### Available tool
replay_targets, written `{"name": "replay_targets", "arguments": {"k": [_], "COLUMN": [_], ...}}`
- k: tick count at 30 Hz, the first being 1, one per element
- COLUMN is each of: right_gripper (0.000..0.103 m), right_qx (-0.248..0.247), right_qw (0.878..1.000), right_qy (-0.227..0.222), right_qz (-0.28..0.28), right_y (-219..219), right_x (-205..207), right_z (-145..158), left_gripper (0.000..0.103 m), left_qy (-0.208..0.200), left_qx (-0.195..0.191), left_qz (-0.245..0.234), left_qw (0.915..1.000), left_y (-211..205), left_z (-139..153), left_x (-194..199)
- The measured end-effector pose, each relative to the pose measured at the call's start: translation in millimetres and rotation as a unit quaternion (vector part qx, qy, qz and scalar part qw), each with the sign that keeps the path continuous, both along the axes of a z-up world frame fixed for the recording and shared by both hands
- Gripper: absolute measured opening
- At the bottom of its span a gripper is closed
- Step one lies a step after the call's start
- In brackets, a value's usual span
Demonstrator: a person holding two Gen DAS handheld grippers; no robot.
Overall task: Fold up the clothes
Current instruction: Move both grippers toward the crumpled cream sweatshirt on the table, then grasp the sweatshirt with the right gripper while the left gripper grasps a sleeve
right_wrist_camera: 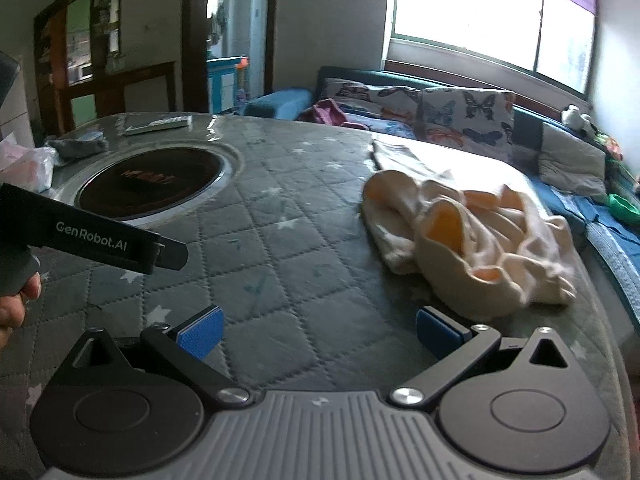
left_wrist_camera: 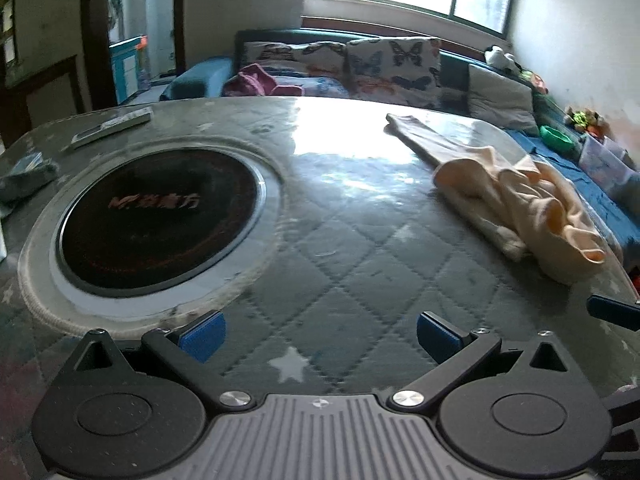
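Note:
A crumpled cream garment (left_wrist_camera: 520,196) with an orange lining lies on the right side of a grey quilted table cover (left_wrist_camera: 340,240). One flat part stretches toward the far edge. My left gripper (left_wrist_camera: 320,338) is open and empty, low over the cover, well left of the garment. In the right wrist view the garment (right_wrist_camera: 472,232) lies just ahead and right of my right gripper (right_wrist_camera: 320,332), which is open and empty. The left gripper's black body (right_wrist_camera: 100,236) shows at the left, held by a hand.
A round black induction hob (left_wrist_camera: 156,216) is set into the table at the left. A flat remote-like item (left_wrist_camera: 112,124) and a grey cloth (left_wrist_camera: 24,180) lie at the far left. A sofa with butterfly cushions (left_wrist_camera: 384,64) stands behind the table.

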State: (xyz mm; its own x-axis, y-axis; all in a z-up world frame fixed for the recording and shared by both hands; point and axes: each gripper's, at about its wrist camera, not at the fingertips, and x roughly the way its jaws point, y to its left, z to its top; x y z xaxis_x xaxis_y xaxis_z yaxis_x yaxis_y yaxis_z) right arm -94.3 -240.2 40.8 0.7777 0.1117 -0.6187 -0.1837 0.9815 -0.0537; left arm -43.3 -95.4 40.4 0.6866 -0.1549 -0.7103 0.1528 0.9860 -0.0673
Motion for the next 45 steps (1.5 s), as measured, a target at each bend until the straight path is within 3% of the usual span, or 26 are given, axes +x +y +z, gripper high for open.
{"name": "replay_targets", "arguments": {"k": [19,45], "right_gripper": [0.099,0.082], "right_qx": [0.021,0.021], "right_qw": [0.998,0.998], "right_qy": [-0.010,-0.026], "right_qz": [-0.058,-0.047], "right_y": [-43,-68], "right_x": [-12,17], "right_z": [10,30], "left_gripper": [0.103,0.103], "left_qy": [0.005,-0.012], "left_qx": [0.031,0.073], "left_qz": [-0.063,-0.081], "left_qw": [0.9975,0.9939], "left_y": [-53,-83], "left_z": [12,21], "left_x": [4,35]}}
